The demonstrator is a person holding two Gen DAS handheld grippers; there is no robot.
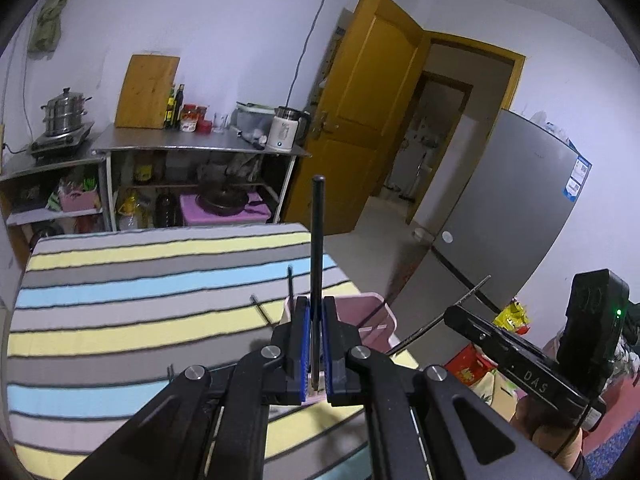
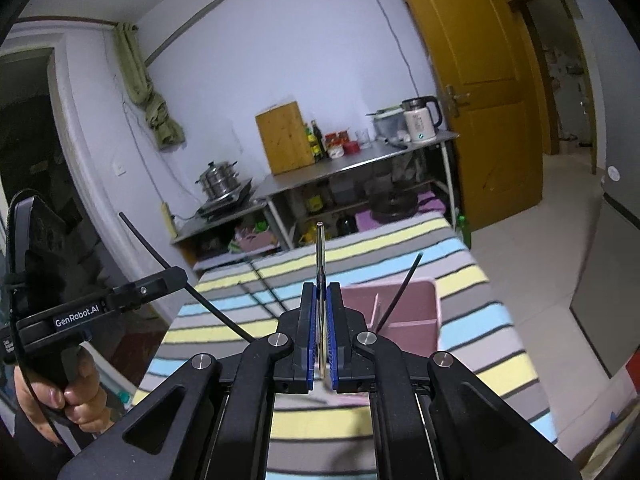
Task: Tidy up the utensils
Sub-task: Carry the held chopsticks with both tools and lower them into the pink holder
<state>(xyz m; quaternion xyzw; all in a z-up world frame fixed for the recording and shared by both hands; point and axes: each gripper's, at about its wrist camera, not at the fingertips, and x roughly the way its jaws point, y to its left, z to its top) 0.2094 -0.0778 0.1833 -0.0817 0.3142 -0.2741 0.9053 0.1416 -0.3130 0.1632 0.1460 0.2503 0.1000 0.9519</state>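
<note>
My left gripper (image 1: 316, 305) is shut on a black chopstick (image 1: 317, 240) that stands upright between the blue pads. In the right wrist view that gripper (image 2: 176, 274) shows at the left, its chopstick (image 2: 160, 258) slanting across. My right gripper (image 2: 322, 289) is shut on a thin metal chopstick (image 2: 320, 252), also upright. The left wrist view shows the right gripper (image 1: 454, 314) at the right with that metal chopstick (image 1: 474, 288). A pink holder (image 2: 404, 304) (image 1: 372, 312) sits on the striped table just beyond both grippers. A black chopstick (image 2: 400, 292) leans in it. Another dark stick (image 1: 262, 310) lies on the cloth.
The striped tablecloth (image 1: 140, 280) covers the table, whose right edge drops to the floor. Behind stand a steel shelf (image 1: 200, 146) with kettle (image 1: 285, 130), bottles and cutting board (image 1: 146, 92), a steamer pot (image 1: 64, 112), a yellow door (image 1: 360, 120) and a grey fridge (image 1: 512, 208).
</note>
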